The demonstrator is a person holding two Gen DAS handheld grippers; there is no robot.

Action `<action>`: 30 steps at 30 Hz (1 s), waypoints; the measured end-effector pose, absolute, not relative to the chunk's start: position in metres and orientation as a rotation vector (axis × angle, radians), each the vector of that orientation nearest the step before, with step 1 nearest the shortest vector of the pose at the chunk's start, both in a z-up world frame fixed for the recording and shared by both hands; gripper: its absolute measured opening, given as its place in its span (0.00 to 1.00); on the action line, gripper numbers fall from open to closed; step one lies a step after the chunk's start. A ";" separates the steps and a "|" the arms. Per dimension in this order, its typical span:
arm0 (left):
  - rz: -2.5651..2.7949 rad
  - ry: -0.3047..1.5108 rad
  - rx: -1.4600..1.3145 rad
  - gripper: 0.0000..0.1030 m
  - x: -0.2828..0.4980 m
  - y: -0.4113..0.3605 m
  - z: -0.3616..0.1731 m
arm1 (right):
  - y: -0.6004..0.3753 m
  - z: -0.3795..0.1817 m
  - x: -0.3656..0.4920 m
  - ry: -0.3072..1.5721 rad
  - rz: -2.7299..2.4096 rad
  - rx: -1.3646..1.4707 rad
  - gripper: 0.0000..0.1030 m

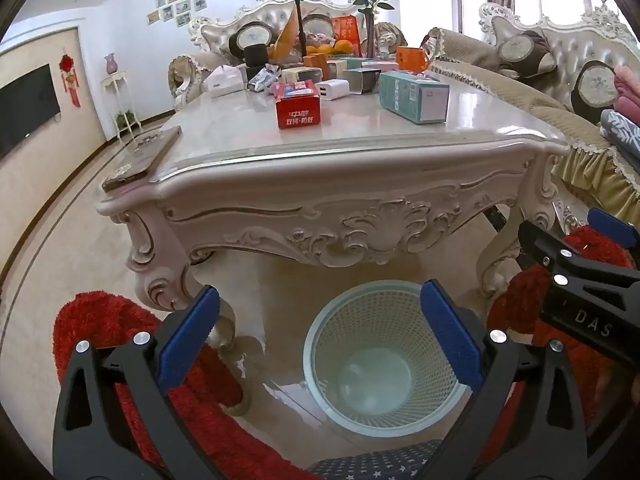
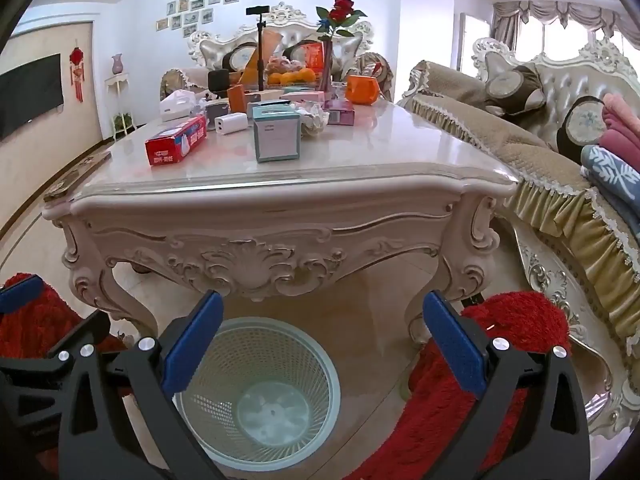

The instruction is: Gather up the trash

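Both claws are spread wide and hold nothing. The left claw (image 1: pixel 320 332) and right claw (image 2: pixel 323 336) hang over the floor. A pale bin (image 1: pixel 352 304) sits on the floor below the surface's (image 1: pixel 400 136) near edge. Boxes (image 1: pixel 298 110) crowd the far end.

Both tools tilt downward, side by side: the left tool (image 1: pixel 320 336) and right tool (image 2: pixel 322 340) gape wide, apparently holding nothing.

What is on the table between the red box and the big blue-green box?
Only a bare, shiny stretch of table lies between the red box and the blue-green box; the right wrist view shows it.
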State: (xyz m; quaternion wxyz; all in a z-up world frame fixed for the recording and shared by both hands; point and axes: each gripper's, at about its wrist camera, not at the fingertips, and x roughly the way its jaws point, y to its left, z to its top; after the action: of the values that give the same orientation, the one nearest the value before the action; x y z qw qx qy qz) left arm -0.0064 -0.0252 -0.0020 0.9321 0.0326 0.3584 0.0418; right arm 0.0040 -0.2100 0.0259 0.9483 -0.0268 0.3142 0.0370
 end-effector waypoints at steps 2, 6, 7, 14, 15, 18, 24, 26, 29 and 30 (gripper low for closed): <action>0.087 0.735 0.066 0.94 -0.007 -0.025 -0.002 | -0.210 0.026 0.004 0.640 0.074 -0.059 0.93; 0.085 0.734 0.066 0.94 -0.007 -0.025 -0.002 | -0.210 0.024 0.003 0.644 0.068 -0.059 0.93; 0.084 0.735 0.065 0.94 -0.007 -0.025 -0.002 | -0.210 0.024 0.003 0.645 0.068 -0.060 0.93; 0.082 0.741 0.066 0.94 -0.007 -0.026 -0.002 | -0.210 0.022 0.004 0.635 0.078 -0.085 0.93; 0.082 0.740 0.066 0.94 -0.007 -0.026 -0.002 | -0.205 0.023 0.002 0.640 0.079 -0.089 0.93; 0.082 0.740 0.066 0.94 -0.007 -0.026 -0.002 | -0.205 0.024 0.002 0.625 0.076 -0.096 0.93; 0.082 0.746 0.066 0.94 -0.007 -0.026 -0.002 | -0.205 0.025 0.002 0.614 0.067 -0.101 0.93; 0.082 0.746 0.066 0.94 -0.007 -0.026 -0.003 | -0.206 0.024 0.003 0.628 0.069 -0.095 0.93; 0.081 0.747 0.065 0.94 -0.007 -0.026 -0.003 | -0.206 0.024 0.003 0.628 0.069 -0.096 0.93; 0.082 0.747 0.065 0.94 -0.007 -0.026 -0.003 | -0.206 0.024 0.003 0.626 0.069 -0.094 0.93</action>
State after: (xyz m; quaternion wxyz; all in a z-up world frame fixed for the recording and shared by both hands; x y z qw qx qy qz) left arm -0.0072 -0.0264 -0.0027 0.9297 0.0320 0.3648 0.0400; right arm 0.0027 -0.2057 0.0244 0.9497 -0.0464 0.3077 0.0337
